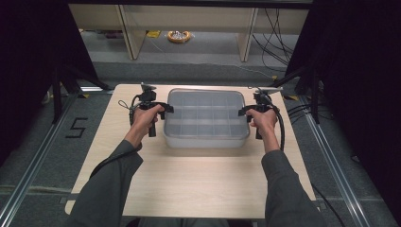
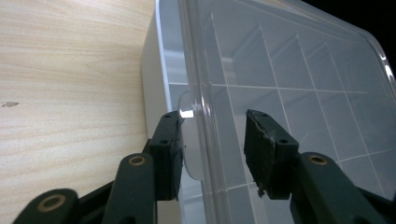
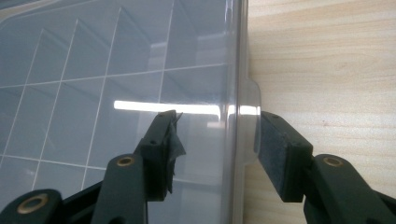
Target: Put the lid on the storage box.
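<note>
Wooden table (image 1: 189,184), forearms outstretched, left tool (image 1: 160,109) and right tool (image 1: 246,112) flanking clear box (image 1: 206,118).

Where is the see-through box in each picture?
High view: the clear box sits mid-table, between the left gripper and the right gripper.
Left gripper view: its lid edge runs up the middle.
Right gripper view: it covers the left side.
Shared landmark: the wooden table.

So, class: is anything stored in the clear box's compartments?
No, the compartments of the clear divided box look bare through its lid.
</note>
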The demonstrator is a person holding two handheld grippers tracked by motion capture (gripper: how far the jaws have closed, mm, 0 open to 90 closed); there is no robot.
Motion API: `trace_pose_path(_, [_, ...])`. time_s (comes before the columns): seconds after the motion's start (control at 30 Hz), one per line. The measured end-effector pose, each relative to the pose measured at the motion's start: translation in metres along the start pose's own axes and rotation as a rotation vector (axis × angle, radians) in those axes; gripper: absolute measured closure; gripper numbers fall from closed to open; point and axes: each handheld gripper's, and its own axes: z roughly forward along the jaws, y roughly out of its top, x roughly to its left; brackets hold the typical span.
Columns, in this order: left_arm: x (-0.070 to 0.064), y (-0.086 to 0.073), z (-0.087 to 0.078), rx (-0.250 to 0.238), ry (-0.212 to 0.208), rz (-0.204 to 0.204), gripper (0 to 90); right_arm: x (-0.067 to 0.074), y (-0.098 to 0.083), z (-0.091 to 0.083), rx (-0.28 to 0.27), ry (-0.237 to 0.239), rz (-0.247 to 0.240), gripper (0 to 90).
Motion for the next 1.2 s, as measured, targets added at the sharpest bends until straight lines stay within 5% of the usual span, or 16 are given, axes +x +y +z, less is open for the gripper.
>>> trace_pose_path(0.37, [0.007,-0.002,-0.005,0.003,0.015,0.009,53.9,0.0,-0.001,-0.003,-0.012,0.012,-0.003,51.5])
trace_pose_path(0.4, [0.008,-0.002,-0.006,0.005,0.014,0.004,53.7,-0.002,-0.001,-0.004,-0.015,0.0,-0.041,51.5])
trace_pose_path(0.6, [0.013,-0.006,-0.009,0.027,-0.002,0.006,53.4,-0.003,-0.002,-0.012,-0.005,-0.015,-0.008,52.9])
trace_pose_path(0.63, [0.013,-0.006,-0.009,0.026,-0.005,0.004,53.4,-0.007,-0.002,-0.012,-0.011,-0.018,-0.057,53.2])
trace_pose_path(0.67, [0.014,-0.006,-0.009,0.027,-0.008,0.004,53.5,-0.005,-0.003,-0.014,-0.002,-0.011,-0.025,53.6])
trace_pose_path(0.73, [0.014,-0.007,-0.009,0.038,-0.019,-0.007,53.4,-0.007,-0.004,-0.015,-0.005,-0.012,-0.044,55.0])
trace_pose_path(0.93, [0.012,-0.009,-0.006,0.061,-0.049,-0.015,54.7,-0.002,-0.008,-0.007,0.01,0.013,0.011,54.3])
trace_pose_path(1.07, [0.011,-0.008,-0.003,0.039,-0.021,-0.006,57.9,0.002,-0.007,-0.007,-0.007,0.007,0.027,54.0])
trace_pose_path(1.17, [0.011,-0.006,-0.004,0.027,-0.013,-0.019,57.3,0.002,-0.006,-0.006,-0.023,0.022,0.02,54.2])
trace_pose_path(1.2, [0.011,-0.005,-0.005,0.019,-0.014,-0.025,57.0,0.0,-0.006,-0.005,-0.041,0.02,-0.015,54.1])
